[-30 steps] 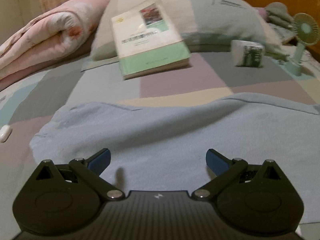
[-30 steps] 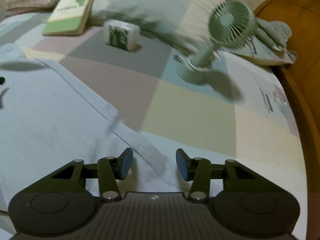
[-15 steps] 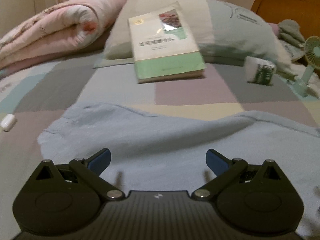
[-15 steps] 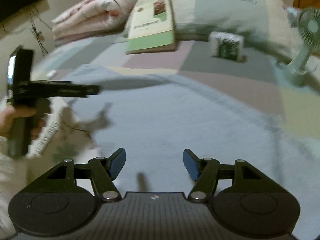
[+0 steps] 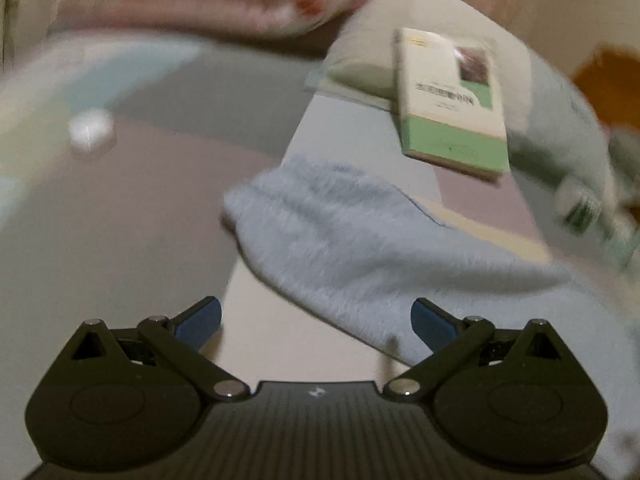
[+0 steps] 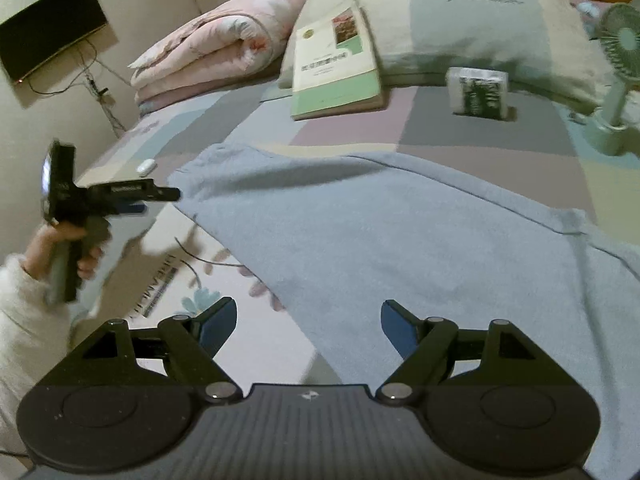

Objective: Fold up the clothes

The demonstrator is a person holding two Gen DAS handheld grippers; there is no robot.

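Note:
A light blue garment [image 6: 400, 240] lies spread flat on the patchwork bed. In the left wrist view its left corner [image 5: 340, 232] lies just ahead. My left gripper [image 5: 316, 322] is open and empty above the garment's near left edge. It also shows in the right wrist view [image 6: 160, 196], held in a hand, with its tip near the garment's left corner. My right gripper [image 6: 308, 326] is open and empty, hovering over the garment's front left edge.
A green and white book [image 6: 336, 68] leans on a large pillow [image 6: 480, 20]. A rolled pink quilt [image 6: 216, 52] lies at the back left. A tissue pack [image 6: 476, 90], a small green fan [image 6: 612, 76] and a small white object [image 6: 145, 166] lie on the bed.
My left gripper has swung left toward the garment's left corner, with motion blur. My right gripper has shifted toward the garment's front left edge and opened a little wider.

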